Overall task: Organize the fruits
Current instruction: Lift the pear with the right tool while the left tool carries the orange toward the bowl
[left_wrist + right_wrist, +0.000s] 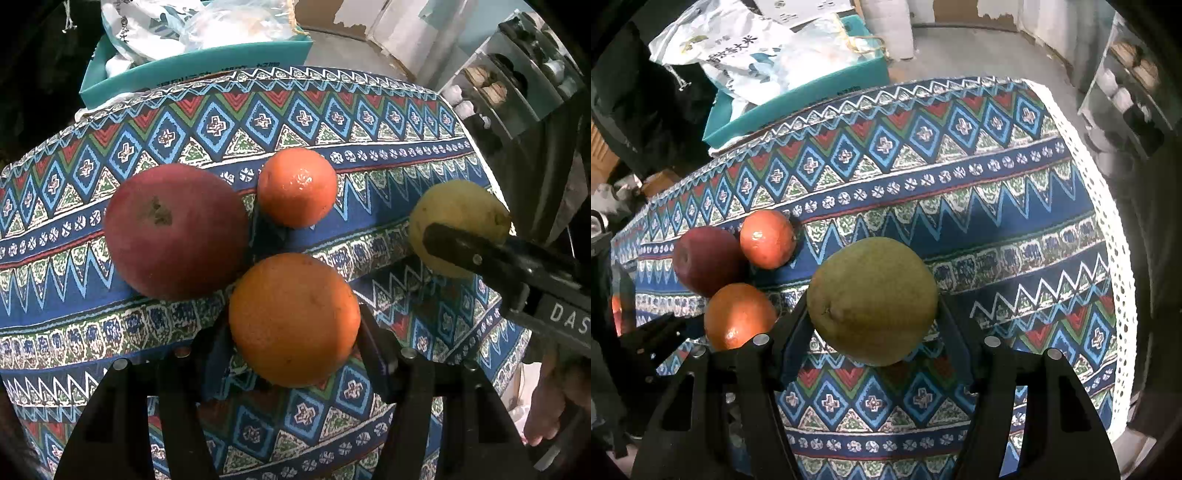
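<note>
My left gripper point(293, 332) is shut on a large orange point(294, 319), held just above the patterned tablecloth point(184, 122). Right behind it lie a red apple point(175, 230) and a smaller orange point(297, 186), close together. My right gripper point(873, 314) is shut on a yellow-green pear point(872, 300), to the right of the other fruit. In the left wrist view the pear point(458, 210) and the right gripper's finger point(480, 254) show at the right. In the right wrist view the apple point(705, 264), small orange point(767, 238) and large orange point(738, 315) sit at the left.
A teal box point(199, 70) with white plastic bags point(738, 55) stands behind the table's far edge. A shelf with small containers point(509, 85) is at the far right. The cloth's white lace edge point(1108, 229) marks the table's right side.
</note>
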### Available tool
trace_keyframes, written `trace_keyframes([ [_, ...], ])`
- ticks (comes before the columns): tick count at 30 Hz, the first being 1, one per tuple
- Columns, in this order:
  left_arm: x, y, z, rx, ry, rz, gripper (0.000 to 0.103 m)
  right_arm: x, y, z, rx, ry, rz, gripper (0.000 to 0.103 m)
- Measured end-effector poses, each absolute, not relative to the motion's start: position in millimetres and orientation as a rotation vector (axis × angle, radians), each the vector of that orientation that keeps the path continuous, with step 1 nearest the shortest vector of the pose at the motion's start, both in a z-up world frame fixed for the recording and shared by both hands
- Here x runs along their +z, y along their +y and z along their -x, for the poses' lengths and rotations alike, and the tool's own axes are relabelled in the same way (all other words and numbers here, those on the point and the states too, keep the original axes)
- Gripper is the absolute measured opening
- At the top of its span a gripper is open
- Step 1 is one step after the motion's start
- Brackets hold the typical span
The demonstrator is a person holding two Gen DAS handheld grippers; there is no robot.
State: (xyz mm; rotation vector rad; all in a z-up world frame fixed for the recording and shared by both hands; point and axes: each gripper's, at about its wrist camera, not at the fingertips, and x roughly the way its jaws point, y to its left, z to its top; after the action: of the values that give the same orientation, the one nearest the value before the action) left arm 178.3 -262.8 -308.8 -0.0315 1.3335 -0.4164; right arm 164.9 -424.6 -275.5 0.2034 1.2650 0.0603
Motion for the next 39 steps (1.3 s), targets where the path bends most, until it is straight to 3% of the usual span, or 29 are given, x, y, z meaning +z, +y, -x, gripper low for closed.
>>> trace_keyframes([
  [16, -243, -242, -155, -0.431, 1.179, -0.082, 0.064, -237, -401, -156, 0.116, 1.180, -0.154, 0.065],
  [39, -164, -188, -123, -0.402, 1.044, -0.043, 0.064, -144, -358, -128, 0.213, 1.025, -0.084, 0.065],
])
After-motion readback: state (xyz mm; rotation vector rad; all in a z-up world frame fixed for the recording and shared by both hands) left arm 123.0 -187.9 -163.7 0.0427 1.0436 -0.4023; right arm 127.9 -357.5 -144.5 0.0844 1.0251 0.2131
